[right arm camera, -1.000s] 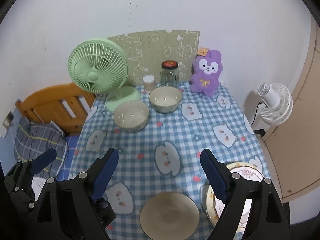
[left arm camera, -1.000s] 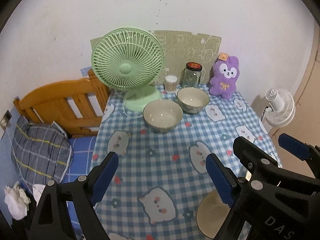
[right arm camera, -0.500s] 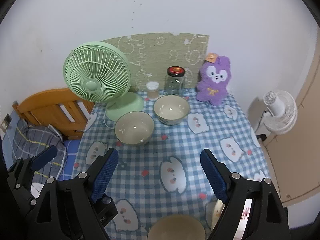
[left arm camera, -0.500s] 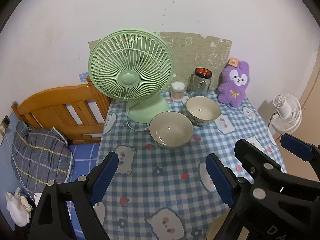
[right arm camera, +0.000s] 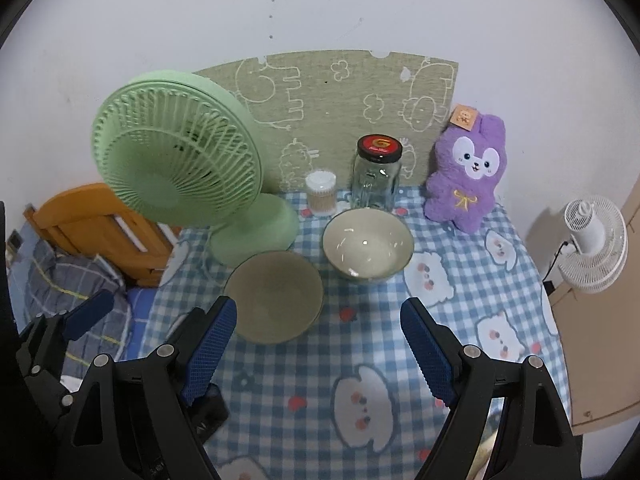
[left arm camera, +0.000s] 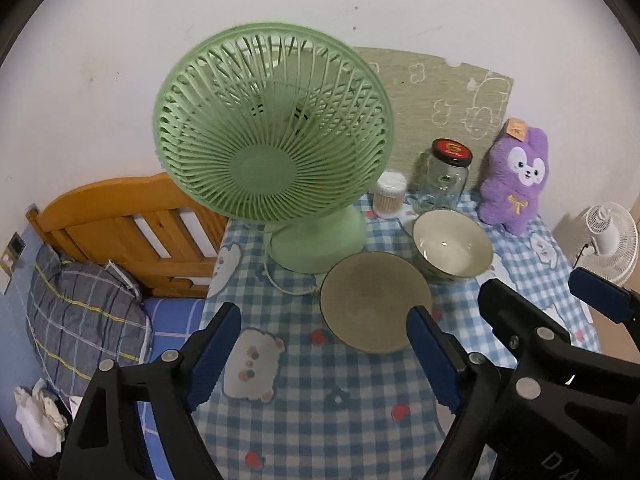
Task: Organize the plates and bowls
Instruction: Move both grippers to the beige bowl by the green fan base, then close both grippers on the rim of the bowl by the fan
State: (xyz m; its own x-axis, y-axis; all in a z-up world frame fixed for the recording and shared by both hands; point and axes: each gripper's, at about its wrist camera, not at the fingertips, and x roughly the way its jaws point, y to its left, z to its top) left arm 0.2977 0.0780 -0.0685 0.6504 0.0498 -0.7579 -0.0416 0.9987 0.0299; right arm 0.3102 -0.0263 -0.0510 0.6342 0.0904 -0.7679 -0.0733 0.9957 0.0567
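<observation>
Two bowls sit on the blue checked tablecloth (right arm camera: 340, 356). A beige bowl (left arm camera: 375, 300) (right arm camera: 274, 295) sits in front of the green fan. A white bowl with a patterned outside (left arm camera: 452, 245) (right arm camera: 367, 243) sits behind it to the right, near the jar. My left gripper (left arm camera: 324, 356) is open and empty, hovering just short of the beige bowl. My right gripper (right arm camera: 320, 356) is open and empty above the cloth, the beige bowl by its left finger. A sliver of a plate shows at the bottom right of the right wrist view (right arm camera: 490, 444).
A green table fan (left arm camera: 276, 148) (right arm camera: 180, 168) stands at the back left. A glass jar with a red lid (right arm camera: 376, 176), a small cotton-swab pot (right arm camera: 320, 194) and a purple plush (right arm camera: 468, 176) line the wall. A wooden bed frame (left arm camera: 120, 224) is left, a white floor fan (right arm camera: 592, 240) right.
Both grippers have moved forward toward the back of the table, so the bowls and fan loom larger. The near bowl and plate have dropped out of view. Both grippers stay open.
</observation>
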